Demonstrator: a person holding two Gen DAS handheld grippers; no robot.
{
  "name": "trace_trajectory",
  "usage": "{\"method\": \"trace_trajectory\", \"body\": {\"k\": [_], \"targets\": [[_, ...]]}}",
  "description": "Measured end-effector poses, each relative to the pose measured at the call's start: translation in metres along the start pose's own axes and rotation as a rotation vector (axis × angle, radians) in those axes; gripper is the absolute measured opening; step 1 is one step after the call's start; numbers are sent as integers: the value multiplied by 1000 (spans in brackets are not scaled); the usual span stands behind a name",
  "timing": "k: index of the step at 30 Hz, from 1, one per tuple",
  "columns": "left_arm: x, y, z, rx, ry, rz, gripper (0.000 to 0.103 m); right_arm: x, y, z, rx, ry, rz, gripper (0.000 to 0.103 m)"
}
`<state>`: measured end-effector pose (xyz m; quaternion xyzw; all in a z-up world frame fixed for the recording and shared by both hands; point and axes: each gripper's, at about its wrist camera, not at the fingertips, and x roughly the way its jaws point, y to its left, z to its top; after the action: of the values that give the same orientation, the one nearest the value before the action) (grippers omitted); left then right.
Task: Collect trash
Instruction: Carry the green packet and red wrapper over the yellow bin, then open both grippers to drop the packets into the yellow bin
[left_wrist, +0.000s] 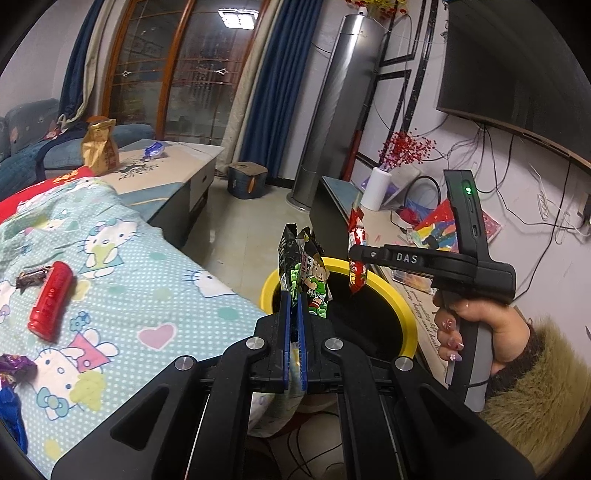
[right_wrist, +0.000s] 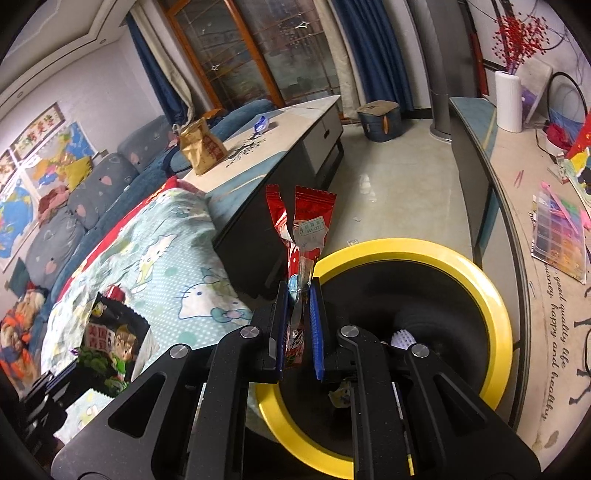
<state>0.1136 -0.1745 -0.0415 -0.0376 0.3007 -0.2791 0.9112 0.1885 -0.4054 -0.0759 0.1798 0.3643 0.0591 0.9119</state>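
Observation:
My left gripper is shut on a black-and-green snack wrapper and holds it over the near rim of the yellow-rimmed black trash bin. My right gripper is shut on a red snack wrapper and holds it above the bin's rim. The red wrapper also shows in the left wrist view, hanging over the bin. The green wrapper shows at the lower left of the right wrist view. Some trash lies inside the bin.
A Hello Kitty blanket bears a red tube, a brown wrapper and a purple wrapper. A coffee table holds a gold bag and a blue wrapper. A cluttered TV stand is right.

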Motion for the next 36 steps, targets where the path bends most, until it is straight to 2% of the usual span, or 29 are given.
{"method": "trace_trajectory", "body": {"k": [36], "targets": [[85,-43,-20,96,155,-73,4,15,-72,-15,124,68,-105,7]]}}
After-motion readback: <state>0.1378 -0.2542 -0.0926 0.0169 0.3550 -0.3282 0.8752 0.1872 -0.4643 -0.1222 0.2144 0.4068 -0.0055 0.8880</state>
